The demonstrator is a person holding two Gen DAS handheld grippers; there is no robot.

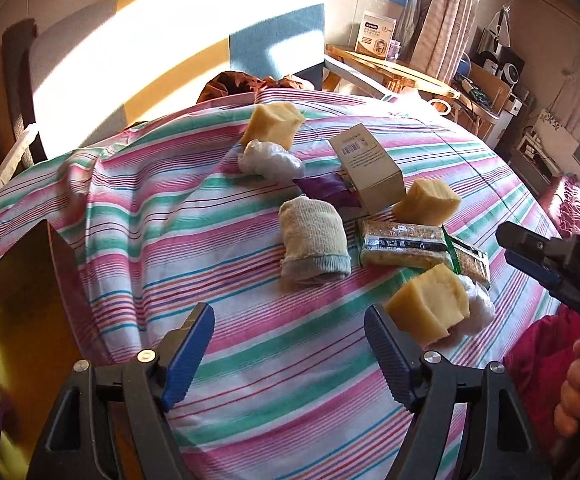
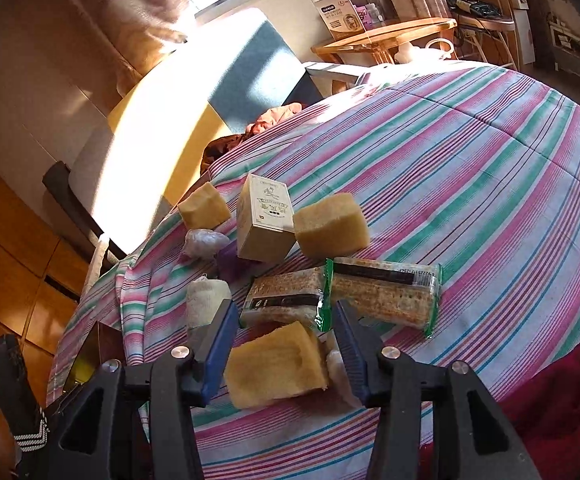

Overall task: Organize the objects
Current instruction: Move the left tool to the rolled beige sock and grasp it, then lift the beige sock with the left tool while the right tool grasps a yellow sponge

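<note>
On the striped bedspread (image 1: 250, 360) lie three yellow sponge blocks: a near one (image 1: 430, 306), one by the box (image 1: 428, 200) and a far one (image 1: 276, 124). A rolled sock (image 1: 314, 240), a cardboard box (image 1: 366, 168), two snack packets (image 1: 402, 244), a purple item (image 1: 326, 192) and crumpled plastic (image 1: 270, 160) lie among them. My left gripper (image 1: 290, 356) is open and empty above the sheet. My right gripper (image 2: 286, 344) is open, its fingers on either side of the near sponge (image 2: 274, 364). It also shows in the left wrist view (image 1: 546, 256).
An open cardboard box (image 1: 22, 320) stands at the left of the bed. A red blanket (image 2: 562, 392) lies at the right. A chair (image 1: 274, 40) and a wooden table (image 1: 390, 68) stand beyond the bed.
</note>
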